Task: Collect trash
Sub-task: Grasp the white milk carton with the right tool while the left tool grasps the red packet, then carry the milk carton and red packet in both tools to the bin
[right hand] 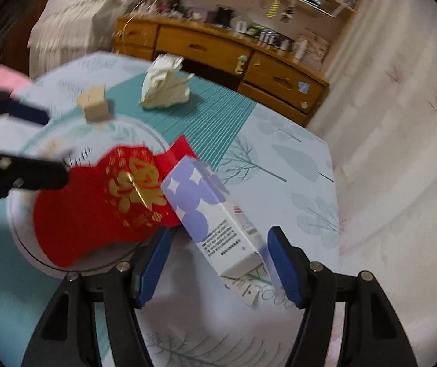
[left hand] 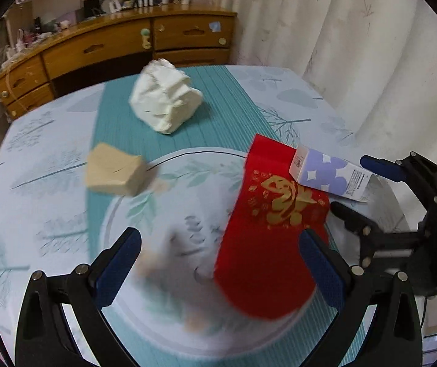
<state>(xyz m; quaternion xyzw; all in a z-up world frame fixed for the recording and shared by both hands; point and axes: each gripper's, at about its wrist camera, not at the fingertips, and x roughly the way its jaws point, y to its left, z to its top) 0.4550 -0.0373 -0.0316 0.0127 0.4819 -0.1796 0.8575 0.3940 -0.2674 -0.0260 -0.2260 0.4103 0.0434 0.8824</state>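
The small white carton printed with lilac circles [right hand: 209, 214] is lying tilted on the leaf-patterned bedspread [right hand: 295, 159], its upper end leaning on the flat red paper envelope with gold lettering [right hand: 96, 211], toward the bedspread's right edge by the curtain. It is looking like an empty cardboard pack: light, fairly stiff across its narrow faces but easy to crush, so gripping it across the two long side walls near the lower end seems the safest hold. The envelope is looking thin, floppy and slick, best pinched at an edge that is lifting off the cover. Farther in, the crumpled white tissue wad [left hand: 166, 98] and the small tan cardboard block [left hand: 114, 169] are sitting near the teal stripe, both soft and light.

The right gripper [right hand: 215, 263] is standing moderately wide, its blue pads flanking the carton's lower end without visibly pressing it. The left gripper [left hand: 218, 260] is gaping wide over the envelope's near end, holding nothing.
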